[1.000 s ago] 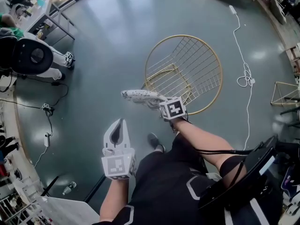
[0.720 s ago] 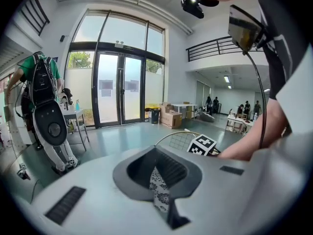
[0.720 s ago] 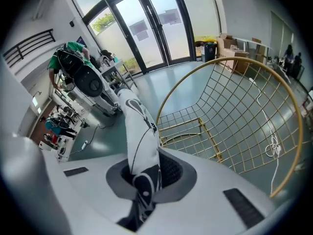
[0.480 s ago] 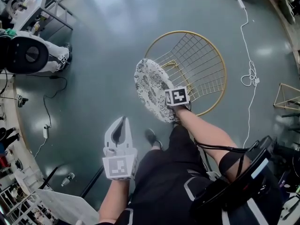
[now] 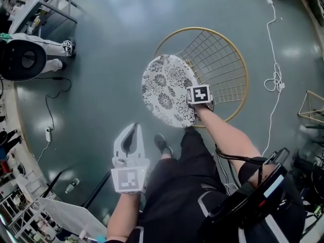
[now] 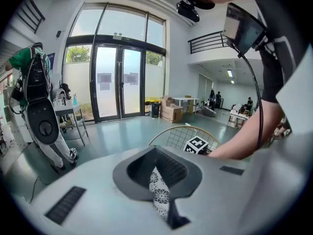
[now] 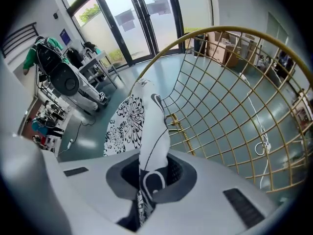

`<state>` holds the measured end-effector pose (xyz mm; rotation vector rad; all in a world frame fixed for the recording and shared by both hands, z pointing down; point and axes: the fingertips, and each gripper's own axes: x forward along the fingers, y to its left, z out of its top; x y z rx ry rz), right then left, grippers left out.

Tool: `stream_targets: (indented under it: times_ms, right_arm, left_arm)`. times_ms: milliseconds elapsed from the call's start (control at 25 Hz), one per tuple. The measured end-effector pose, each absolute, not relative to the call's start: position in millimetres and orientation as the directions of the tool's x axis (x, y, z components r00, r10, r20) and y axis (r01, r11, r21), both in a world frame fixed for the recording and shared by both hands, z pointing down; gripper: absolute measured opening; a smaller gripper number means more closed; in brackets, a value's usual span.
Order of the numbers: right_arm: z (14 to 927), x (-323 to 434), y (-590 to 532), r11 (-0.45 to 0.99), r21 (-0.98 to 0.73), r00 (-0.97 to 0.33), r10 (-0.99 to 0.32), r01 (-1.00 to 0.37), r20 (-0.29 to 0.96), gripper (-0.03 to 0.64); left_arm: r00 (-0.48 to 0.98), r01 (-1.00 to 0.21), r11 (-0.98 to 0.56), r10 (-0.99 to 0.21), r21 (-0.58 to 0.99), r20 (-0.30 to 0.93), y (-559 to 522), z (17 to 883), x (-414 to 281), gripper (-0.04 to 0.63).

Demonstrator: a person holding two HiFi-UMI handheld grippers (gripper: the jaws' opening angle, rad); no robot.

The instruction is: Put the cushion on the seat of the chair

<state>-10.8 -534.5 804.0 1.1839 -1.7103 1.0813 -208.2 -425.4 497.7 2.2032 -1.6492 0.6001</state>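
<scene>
one second has made a big change. back then the cushion [image 5: 167,91] was held flat and looked like a thin strip in front of the chair [image 5: 223,59]. now its round flowery face shows. it has come over the front rim of the gold wire chair and covers part of the seat. the right hand-held gripper [image 7: 149,180] is closed tight on the cushion's edge. the cushion hangs from it, tipped, and is not lying down yet. i think the job is nearly done: the cushion needs to go a bit further in and lie flat on the wires. the left hand-held gripper [image 5: 132,131] is closed with nothing in it. it is over the floor [image 5: 111,44], apart from the chair, much where it was.
</scene>
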Motion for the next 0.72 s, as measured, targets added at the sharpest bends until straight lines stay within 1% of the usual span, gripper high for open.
stream_targets:
  times_ms: [280,440,720]
  right_arm:
    - [828.5,17.3,-546.8,0.218,-0.168,-0.225,-0.27,-0.961,0.936,0.02]
    - [839.9,27.9,-562.7,0.265,-0.13,-0.21,-0.3,-0.955,0.93,0.02]
    - [854.8,55.6,-581.6,0.322,-0.011,-0.124,-0.332,-0.947,0.935,0.02]
  left_arm:
    - [0.241,-0.96,-0.281,-0.817,0.002,0.524,-442.3,506.1,-186.7,0.009]
    - [0.25,-0.956,-0.294,-0.813,0.001,0.526,-450.4,509.6,-176.1,0.009]
    - [0.267,-0.949,-0.316,-0.799,0.001,0.538,-457.9,518.6,-156.5,0.009]
